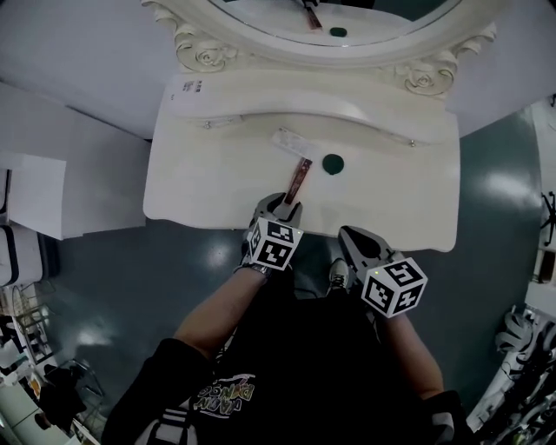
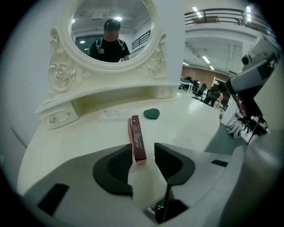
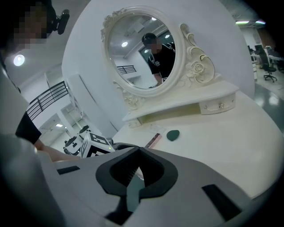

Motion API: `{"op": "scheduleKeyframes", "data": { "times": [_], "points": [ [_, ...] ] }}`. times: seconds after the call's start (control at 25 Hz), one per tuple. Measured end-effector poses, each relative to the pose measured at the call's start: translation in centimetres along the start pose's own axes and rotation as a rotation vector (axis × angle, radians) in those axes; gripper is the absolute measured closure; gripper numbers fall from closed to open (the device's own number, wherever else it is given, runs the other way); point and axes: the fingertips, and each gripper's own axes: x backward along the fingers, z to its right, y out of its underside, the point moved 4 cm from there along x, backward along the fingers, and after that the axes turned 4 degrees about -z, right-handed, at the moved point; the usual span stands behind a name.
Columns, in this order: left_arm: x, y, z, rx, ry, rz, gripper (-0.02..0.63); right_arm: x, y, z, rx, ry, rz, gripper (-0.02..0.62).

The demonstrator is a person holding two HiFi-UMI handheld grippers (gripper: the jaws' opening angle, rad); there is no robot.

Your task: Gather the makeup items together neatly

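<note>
"Makeup items: location?" asks the inspector.

"All three lie on the cream vanity counter (image 1: 208, 195), in front of the oval mirror (image 1: 391, 13)," the operator answers. "A slim dark red box (image 1: 300, 178) lies flat and slanted at mid-counter. A dark green teardrop-shaped puff (image 1: 333, 163) sits just beside the box's far end, apart from it. A flat white packet (image 1: 287, 142) lies just behind that same end. Whether packet and box touch cannot be told."

"Left gripper (image 1: 287, 209): condition?"

"Its fingers (image 2: 117, 166) stand apart. The near end of the box lies between them, closer to the left finger, with a clear gap to the right one. Neither pad presses on the box, which rests on the counter."

"Right gripper (image 1: 347, 236): condition?"

"Its fingers (image 3: 155, 175) are closed together with nothing between them. It hangs at the counter's front edge, to the right of the left gripper. It is clear of all three items and points toward the mirror. In the head view, each gripper's marker cube shows on top."
</note>
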Motion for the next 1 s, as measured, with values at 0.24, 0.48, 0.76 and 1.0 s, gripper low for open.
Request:
{"op": "scheduleKeyframes", "data": {
  "times": [0.24, 0.48, 0.76, 1.0],
  "points": [
    [-1.8, 0.8, -0.5, -0.054, -0.029, -0.054, 0.457, -0.5, 0.0, 0.6, -0.026, 0.016, -0.006, 0.566],
    [-1.7, 1.2, -0.4, -0.047, -0.061, -0.041, 0.511, -0.4, 0.1, 1.1, -0.041, 0.017, -0.005, 0.566],
    [-0.3, 1.3, 0.0, -0.012, -0.083, 0.000, 0.514, -0.2, 0.3, 1.0, -0.032, 0.001, -0.012, 0.568],
    [0.0, 1.7, 0.4, 0.019, -0.081, 0.019, 0.512, -0.1, 0.4, 0.5, -0.028, -0.012, -0.016, 0.566]
  ]
}}
